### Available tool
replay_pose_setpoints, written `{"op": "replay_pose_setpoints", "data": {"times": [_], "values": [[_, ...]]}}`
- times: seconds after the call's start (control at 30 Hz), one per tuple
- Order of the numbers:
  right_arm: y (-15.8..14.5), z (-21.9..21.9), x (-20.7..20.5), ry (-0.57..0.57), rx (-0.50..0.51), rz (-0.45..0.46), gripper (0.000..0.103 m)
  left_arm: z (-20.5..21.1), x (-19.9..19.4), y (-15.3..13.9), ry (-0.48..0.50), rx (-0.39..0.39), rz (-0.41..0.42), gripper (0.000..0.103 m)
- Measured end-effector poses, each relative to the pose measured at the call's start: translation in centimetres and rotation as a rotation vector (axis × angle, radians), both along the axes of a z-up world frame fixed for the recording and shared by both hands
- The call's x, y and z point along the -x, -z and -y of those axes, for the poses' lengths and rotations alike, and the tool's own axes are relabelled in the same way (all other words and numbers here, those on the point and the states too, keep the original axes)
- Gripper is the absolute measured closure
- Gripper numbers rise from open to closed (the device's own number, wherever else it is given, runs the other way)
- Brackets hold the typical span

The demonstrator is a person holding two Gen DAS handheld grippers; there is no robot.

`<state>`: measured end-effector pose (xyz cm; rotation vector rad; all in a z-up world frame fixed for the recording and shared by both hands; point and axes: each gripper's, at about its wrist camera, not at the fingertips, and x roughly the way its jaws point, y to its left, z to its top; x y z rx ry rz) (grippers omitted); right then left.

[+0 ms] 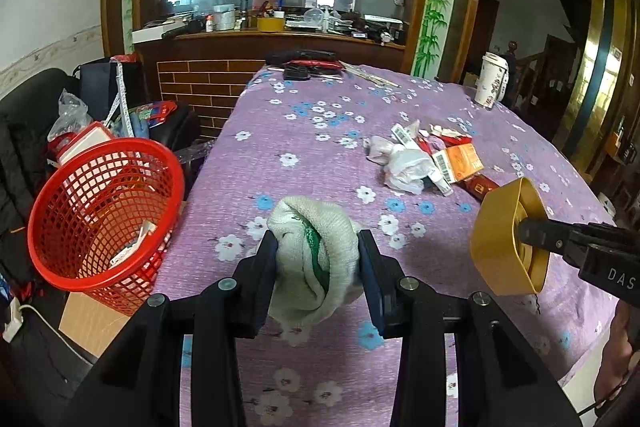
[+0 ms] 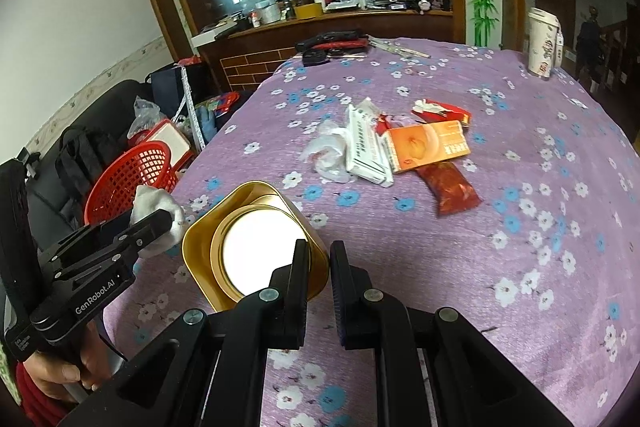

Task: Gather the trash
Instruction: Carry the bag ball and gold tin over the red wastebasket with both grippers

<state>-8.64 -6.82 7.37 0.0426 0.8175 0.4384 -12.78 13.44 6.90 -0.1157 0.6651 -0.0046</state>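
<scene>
My left gripper (image 1: 318, 247) is shut on a rolled white cloth (image 1: 314, 251) with a green stripe, held above the purple floral tablecloth (image 1: 312, 147). The same left gripper (image 2: 160, 223) and the cloth (image 2: 158, 205) show at the left of the right wrist view. My right gripper (image 2: 319, 251) is shut on the rim of a gold tin (image 2: 248, 247), tipped so its pale inside faces the camera. In the left wrist view the gold tin (image 1: 508, 239) hangs at the right. A trash pile (image 2: 396, 147) of wrappers, boxes and tissue lies mid-table. A red mesh basket (image 1: 104, 211) stands off the table's left edge.
A paper cup (image 1: 491, 79) stands at the far right of the table. Dark items (image 1: 308, 65) lie at the far end. A black sofa with bags and clutter (image 1: 80, 107) sits left of the table. A hand (image 2: 60, 371) grips the left tool.
</scene>
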Motion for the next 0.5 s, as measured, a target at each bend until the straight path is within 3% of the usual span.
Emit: {"op": "replay_pose_setpoints", "data": {"times": [0.23, 0.5], "values": [[-0.8, -3.2, -1.2, -0.061, 0.008, -0.01, 0.092, -3.7, 0.6, -1.2, -0.059, 0.022, 0.03, 0.065], [-2.8, -10.0, -3.2, -0.164, 0.027, 0.01, 0.092, -10.7, 0.8, -2.9, -0.189, 0.033, 0.07, 0.065]]}}
